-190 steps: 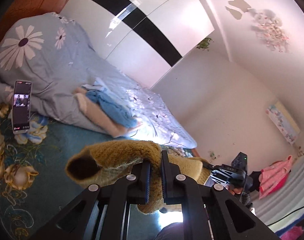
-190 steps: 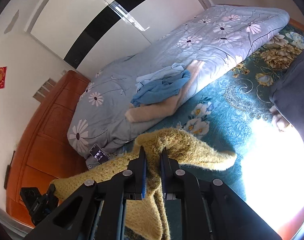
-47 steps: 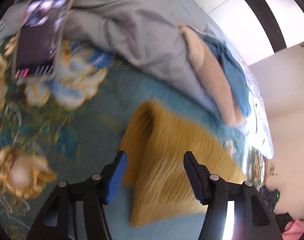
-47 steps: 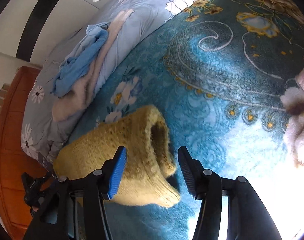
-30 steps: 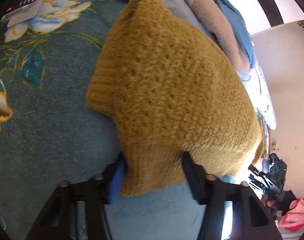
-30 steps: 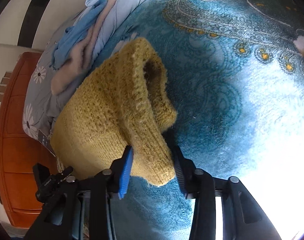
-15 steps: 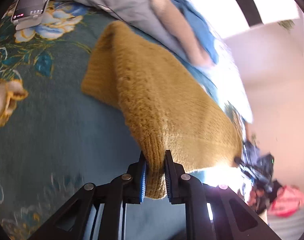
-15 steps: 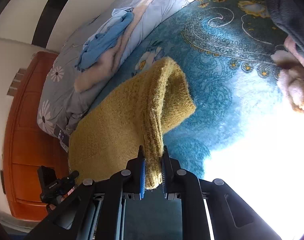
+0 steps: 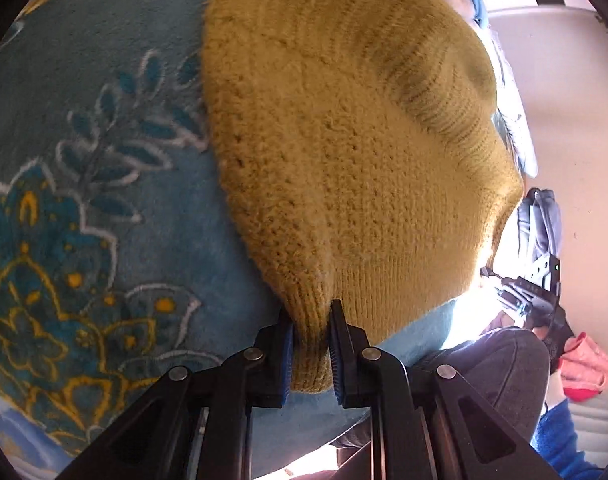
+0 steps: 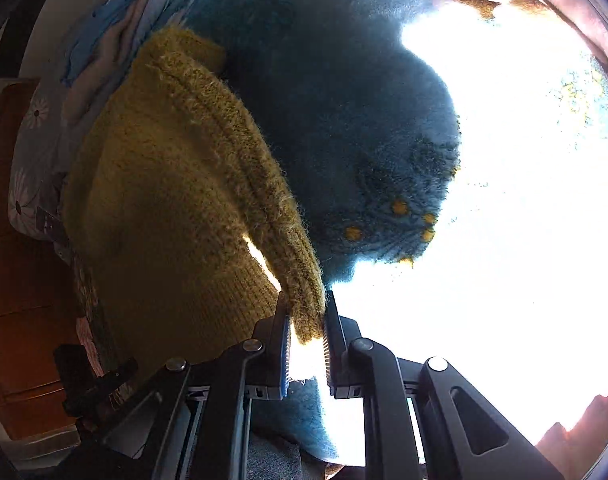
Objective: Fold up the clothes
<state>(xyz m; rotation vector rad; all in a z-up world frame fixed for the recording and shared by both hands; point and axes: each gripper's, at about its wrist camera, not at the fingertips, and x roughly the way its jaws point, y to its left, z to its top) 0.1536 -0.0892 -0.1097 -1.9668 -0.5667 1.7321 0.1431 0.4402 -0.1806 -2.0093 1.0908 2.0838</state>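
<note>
Both tongs clamped on sweater hem

Left tongs [image 9: 311,322] and right tongs [image 10: 306,312] each pinch the ribbed edge of the mustard sweater [image 9: 344,120], which extends ahead of them over the teal blanket [image 9: 103,200].

Teal floral carpet [image 9: 103,200], wooden cabinet [image 10: 19,320]

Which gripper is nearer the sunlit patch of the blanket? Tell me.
Right. The right gripper pinches the yellow sweater at the edge of the sunlit patch; the left gripper grips the sweater's hem over shaded blanket.
</note>
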